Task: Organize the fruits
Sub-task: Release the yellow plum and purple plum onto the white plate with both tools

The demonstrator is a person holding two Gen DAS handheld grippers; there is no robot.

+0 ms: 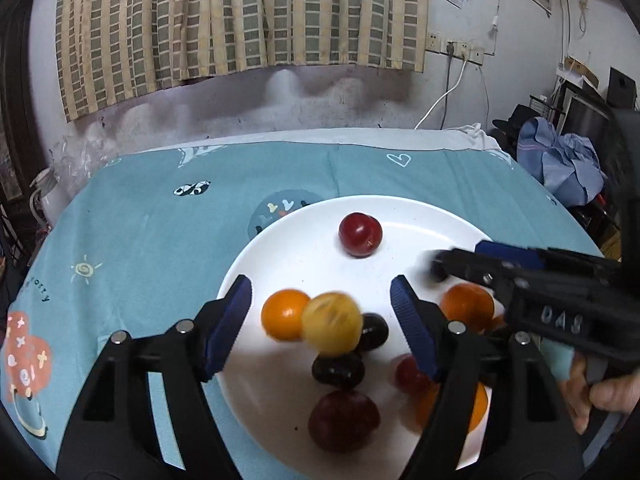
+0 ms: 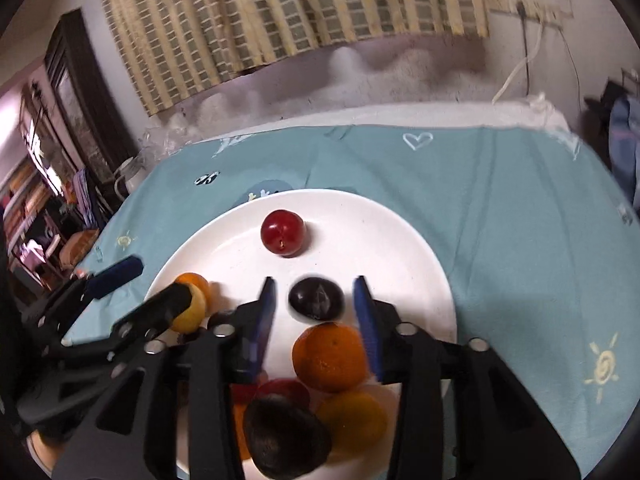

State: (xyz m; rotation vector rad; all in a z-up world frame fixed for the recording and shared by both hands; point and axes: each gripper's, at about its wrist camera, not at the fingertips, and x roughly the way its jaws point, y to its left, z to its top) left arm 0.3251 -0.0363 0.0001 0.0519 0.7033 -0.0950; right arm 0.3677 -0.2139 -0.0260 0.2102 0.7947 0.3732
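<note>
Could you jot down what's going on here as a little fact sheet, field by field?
Setting: table with a teal printed cloth
Dish: white plate, holding all the fruit in view
Far fruit: red plum, alone at the back of the plate
Near fruit: oranges, dark plums and a yellow fruit, clustered
Left gripper: open, fingers either side of the yellow fruit, not pressing it
Right gripper: open, fingers flanking a dark plum

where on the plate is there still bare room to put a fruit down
The far half of the round white plate is bare around the lone red plum, up to the far rim. The near half is crowded with oranges, dark plums and a yellow plum, with both hand-held grippers over it.
</note>
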